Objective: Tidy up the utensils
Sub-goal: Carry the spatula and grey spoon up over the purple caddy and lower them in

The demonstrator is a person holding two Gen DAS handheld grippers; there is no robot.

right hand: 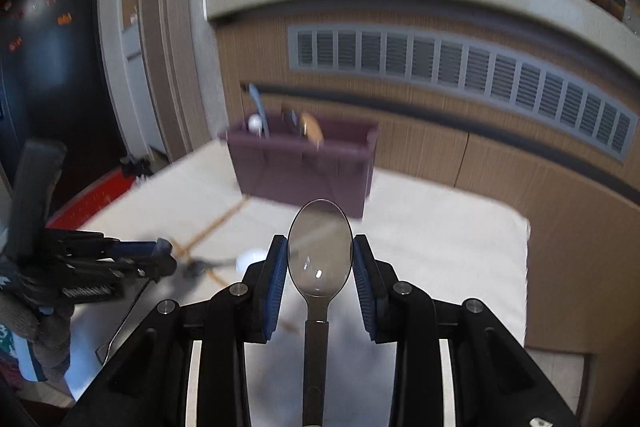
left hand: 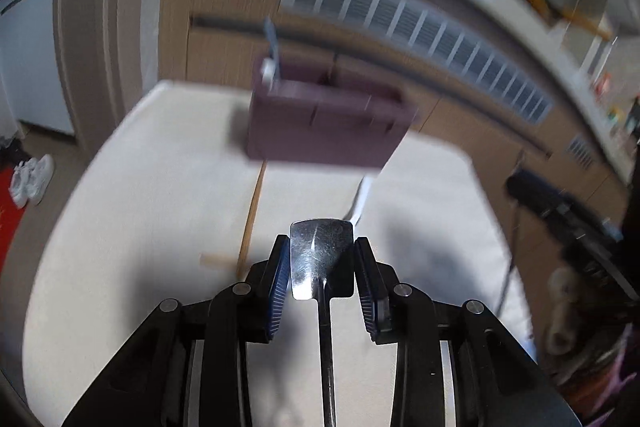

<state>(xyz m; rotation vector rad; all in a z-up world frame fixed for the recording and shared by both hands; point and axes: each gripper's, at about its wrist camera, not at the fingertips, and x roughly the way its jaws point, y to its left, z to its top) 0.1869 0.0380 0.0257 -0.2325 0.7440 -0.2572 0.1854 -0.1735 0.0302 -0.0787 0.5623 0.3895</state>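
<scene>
My left gripper (left hand: 322,259) is shut on a steel utensil with a flat squared head (left hand: 320,255), held above the white table (left hand: 140,227). My right gripper (right hand: 320,259) is shut on a dark spoon (right hand: 320,255), bowl forward. A purple utensil holder (left hand: 324,123) stands at the table's far side, and shows in the right wrist view (right hand: 304,167) with a blue-and-white utensil (right hand: 256,111) and a wooden one (right hand: 312,131) inside. Wooden chopsticks (left hand: 252,215) and a white-handled utensil (left hand: 360,199) lie on the table. The left gripper (right hand: 160,259) shows at left in the right wrist view.
A wood-panelled counter front with a long vent grille (right hand: 480,67) rises behind the table. A doorway (left hand: 36,67) and white shoes (left hand: 32,179) are at left. The table's right edge (right hand: 524,267) drops off. The right gripper's dark body (left hand: 560,207) is at right.
</scene>
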